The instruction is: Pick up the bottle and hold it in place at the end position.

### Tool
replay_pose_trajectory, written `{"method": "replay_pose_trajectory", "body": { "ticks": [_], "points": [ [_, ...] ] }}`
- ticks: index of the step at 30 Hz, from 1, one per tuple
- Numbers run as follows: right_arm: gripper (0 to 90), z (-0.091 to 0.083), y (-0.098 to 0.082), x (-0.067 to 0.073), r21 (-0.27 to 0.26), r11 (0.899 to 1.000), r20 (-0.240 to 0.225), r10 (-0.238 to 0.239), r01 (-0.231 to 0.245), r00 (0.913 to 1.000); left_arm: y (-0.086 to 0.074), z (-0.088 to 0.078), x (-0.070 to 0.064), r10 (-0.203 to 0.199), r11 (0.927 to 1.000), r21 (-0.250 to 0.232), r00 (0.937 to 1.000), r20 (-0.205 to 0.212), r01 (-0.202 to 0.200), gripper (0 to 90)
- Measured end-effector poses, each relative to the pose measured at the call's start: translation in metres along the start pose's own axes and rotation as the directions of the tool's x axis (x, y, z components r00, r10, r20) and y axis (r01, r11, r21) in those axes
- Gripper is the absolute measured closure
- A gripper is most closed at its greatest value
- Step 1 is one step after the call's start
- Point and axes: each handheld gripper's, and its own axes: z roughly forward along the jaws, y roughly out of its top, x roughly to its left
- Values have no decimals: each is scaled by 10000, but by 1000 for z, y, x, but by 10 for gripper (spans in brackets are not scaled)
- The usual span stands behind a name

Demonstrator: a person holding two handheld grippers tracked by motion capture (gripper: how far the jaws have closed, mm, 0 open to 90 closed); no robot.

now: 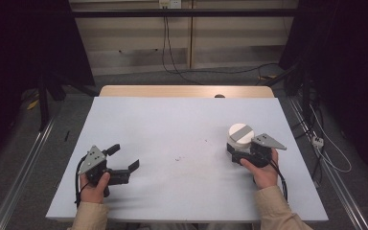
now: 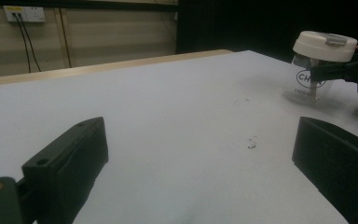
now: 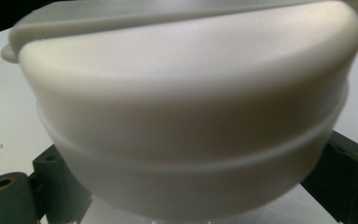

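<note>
A clear plastic cup with a printed logo and a white lid (image 1: 240, 132) stands on the right side of the white table (image 1: 172, 120). My right gripper (image 1: 238, 146) reaches around the cup from the near side, just under the lid. In the right gripper view the lid (image 3: 191, 107) looms close, and the two black jaws lie against the cup's sides beneath it, at the lower corners. My left gripper (image 1: 124, 157) rests on the left side of the table, open with nothing between its jaws. The left gripper view looks across the table to the cup (image 2: 314, 70) at the far right.
A wooden strip (image 1: 187, 91) shows beyond the table's far edge. Cables (image 1: 170, 52) hang from a wall socket behind. Metal rails (image 1: 21, 172) run along the floor on both sides. A few dark specks (image 2: 251, 145) lie mid-table.
</note>
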Motion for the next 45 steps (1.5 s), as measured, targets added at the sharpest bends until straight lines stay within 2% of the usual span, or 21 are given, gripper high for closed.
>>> {"method": "replay_pose_trajectory", "body": {
  "ticks": [3, 7, 12, 20, 23, 27, 39, 45],
  "points": [
    [127, 2, 0, 1, -46, 9998, -134, -168, 167, 9998, 0, 1, 0, -55, 10000, -13, 10000, 3, 55, 31],
    [135, 3, -1, 0, -57, 9999, -182, -138, 137, 9997, 0, 2, 1, -70, 10000, 8, 10000, -8, 70, 31],
    [179, 4, 0, 1, -225, 9992, -232, -333, 328, 9992, 0, 2, 1, -57, 10000, 5, 10000, 31, 57, 31],
    [184, 4, 1, 2, -279, 9981, -198, -552, 547, 9983, 0, 1, 1, -76, 10000, -3, 10000, 43, 76, 31],
    [185, 4, 1, 2, -300, 9985, -250, -463, 455, 9986, 0, 1, 1, -125, 9999, -60, 9999, 43, 125, 31],
    [186, 3, 4, 3, -490, 9973, -242, -566, 553, 9981, -1, 1, 2, -112, 9999, 3, 9999, 35, 112, 31],
    [186, 9, 12, 19, -422, 9953, -370, -885, 870, 9954, -4, -1, 7, -404, 9992, -78, 9992, 11, 405, 31],
    [186, 17, 16, 33, -358, 9945, -515, -999, 982, 9937, -4, -1, 8, -453, 9989, -135, 9990, 24, 454, 31]
  ]
}}
